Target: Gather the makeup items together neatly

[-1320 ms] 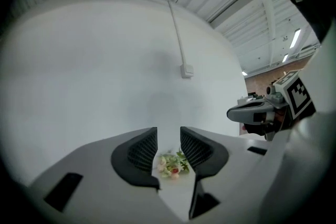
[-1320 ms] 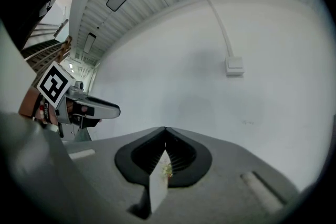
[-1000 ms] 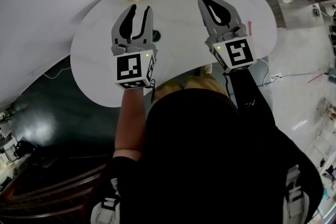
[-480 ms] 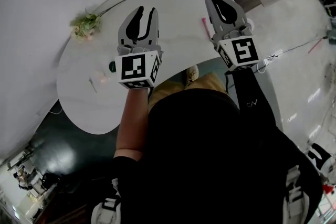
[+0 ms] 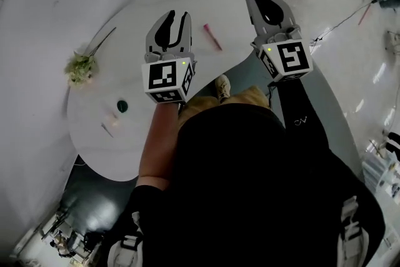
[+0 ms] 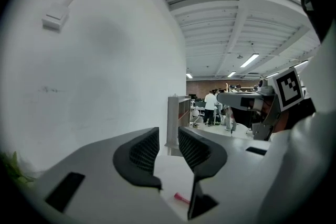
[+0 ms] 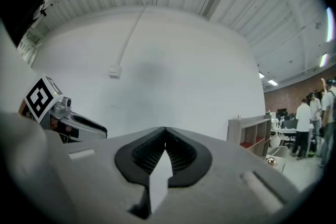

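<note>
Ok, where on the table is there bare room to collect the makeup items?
Bare tabletop between the flower sprig and the pink stick. Crowded only at the near left end: green round item, pale item, thin stick.

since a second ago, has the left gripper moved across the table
Yes. The left gripper has swung away from the flower sprig toward the pink stick; its jaws have just been closing, with nothing between them.

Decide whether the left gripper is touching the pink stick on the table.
Apart. The head view shows bare tabletop between the left gripper and the pink stick; its jaws, which have just been closing, stand apart with nothing between them.
</note>
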